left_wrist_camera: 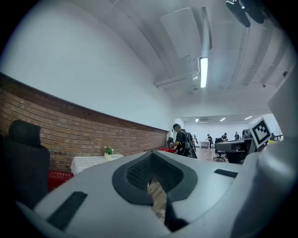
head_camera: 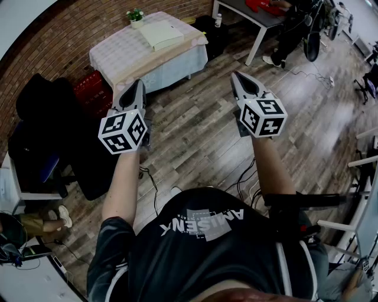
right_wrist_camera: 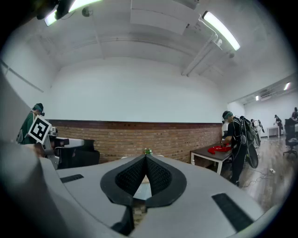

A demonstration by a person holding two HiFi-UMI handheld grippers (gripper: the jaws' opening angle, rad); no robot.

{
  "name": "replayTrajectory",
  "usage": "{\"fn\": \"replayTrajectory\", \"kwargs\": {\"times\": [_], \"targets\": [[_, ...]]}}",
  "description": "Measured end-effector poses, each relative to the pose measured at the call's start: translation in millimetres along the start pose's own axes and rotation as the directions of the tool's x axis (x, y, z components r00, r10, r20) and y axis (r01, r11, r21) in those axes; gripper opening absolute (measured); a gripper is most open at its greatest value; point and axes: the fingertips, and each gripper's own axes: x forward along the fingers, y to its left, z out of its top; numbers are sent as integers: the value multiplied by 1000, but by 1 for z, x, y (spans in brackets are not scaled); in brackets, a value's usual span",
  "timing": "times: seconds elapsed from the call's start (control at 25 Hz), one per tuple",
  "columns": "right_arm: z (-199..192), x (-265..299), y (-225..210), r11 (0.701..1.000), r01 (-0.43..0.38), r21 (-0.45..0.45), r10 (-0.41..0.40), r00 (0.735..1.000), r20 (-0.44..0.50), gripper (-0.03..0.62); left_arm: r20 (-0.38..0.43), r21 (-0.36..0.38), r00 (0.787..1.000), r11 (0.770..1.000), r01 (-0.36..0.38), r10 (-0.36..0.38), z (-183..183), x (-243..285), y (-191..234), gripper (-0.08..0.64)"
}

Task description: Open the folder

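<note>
The task looks barely begun. The folder (head_camera: 160, 34) lies closed on the table (head_camera: 115, 56) at eleven o'clock, well apart from the left gripper (head_camera: 139, 84) and right gripper (head_camera: 235, 76), both pinched together, empty. Next move calls for stepping closer and parting one gripper.

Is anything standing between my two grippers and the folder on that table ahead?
Nothing visible. Only wooden floor lies between the left gripper, the right gripper and the cloth-covered table. The folder lies on top in the open; the potted plant stands beside it.
</note>
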Motion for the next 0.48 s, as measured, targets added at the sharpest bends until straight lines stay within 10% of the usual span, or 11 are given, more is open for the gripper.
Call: {"fn": "replayTrajectory", "kwargs": {"times": [0.48], "targets": [[5,0,15,1000,9,-1,-9,1000,15,40,-32,48,999,999,11,-10,-4,-5,4,11]]}}
